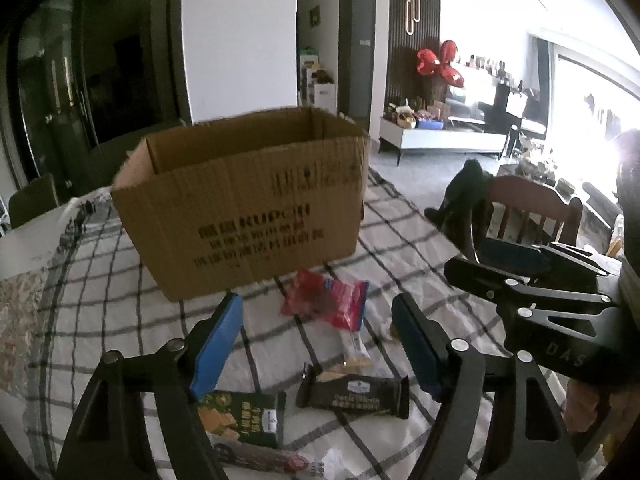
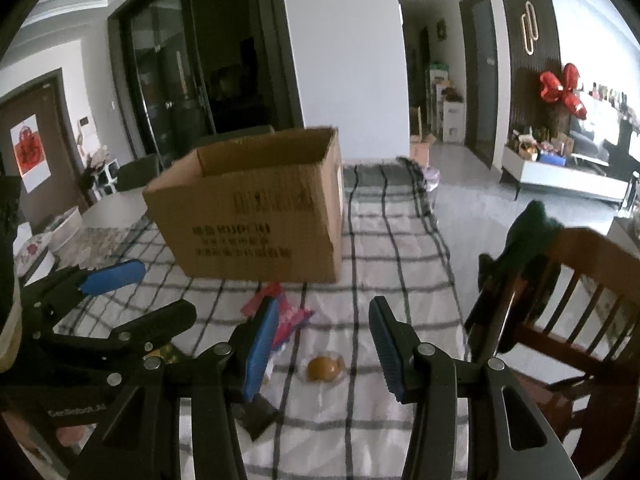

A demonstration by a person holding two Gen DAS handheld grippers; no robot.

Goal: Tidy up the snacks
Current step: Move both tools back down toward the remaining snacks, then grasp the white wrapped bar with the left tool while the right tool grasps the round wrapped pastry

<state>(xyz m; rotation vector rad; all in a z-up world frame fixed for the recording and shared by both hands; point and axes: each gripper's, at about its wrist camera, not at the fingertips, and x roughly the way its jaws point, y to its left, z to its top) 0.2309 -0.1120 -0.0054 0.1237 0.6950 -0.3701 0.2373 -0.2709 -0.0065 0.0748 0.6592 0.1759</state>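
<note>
On the checked tablecloth (image 1: 120, 280), at the centre of both frames, we see an open cardboard box (image 1: 248, 208). Below it in the left wrist frame lie a red snack packet (image 1: 326, 300), a dark bar (image 1: 354, 392) and a green packet (image 1: 244, 416). Our left gripper (image 1: 316, 344) stands wide and holds nothing, its blue pads (image 1: 218, 344) on both sides of these snacks. Our right gripper (image 2: 324, 348) is also wide; between its fingers, low in the right wrist frame, a small round bun in clear wrap (image 2: 323, 368) rests on the cloth. At the right edge we see a wooden chair (image 2: 580, 300)

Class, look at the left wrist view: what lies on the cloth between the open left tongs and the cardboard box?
A red snack packet lies between the left tongs and the box.
</note>
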